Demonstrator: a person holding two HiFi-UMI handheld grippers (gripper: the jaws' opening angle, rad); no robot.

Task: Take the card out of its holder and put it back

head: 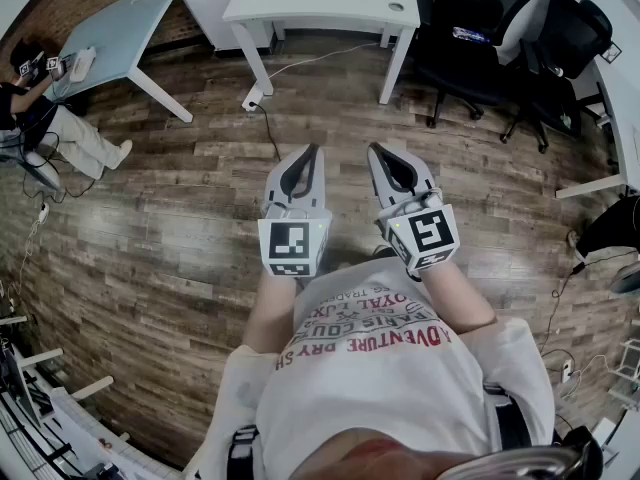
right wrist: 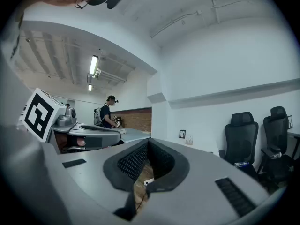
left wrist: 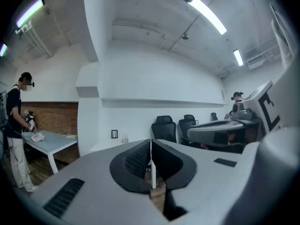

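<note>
White strip (left wrist: 151,165), perhaps card, between fingers (left wrist: 132,161)

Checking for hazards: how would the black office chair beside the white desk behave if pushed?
The black office chair would probably roll: it seems to stand on a wheeled star base on smooth wooden floor. Pushed off-centre, it likely swivels rather than tips.

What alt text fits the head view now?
Left gripper and right gripper, both shut and empty, held side by side over wood floor. A white desk and black office chairs stand ahead; another person is at a table at left.
</note>
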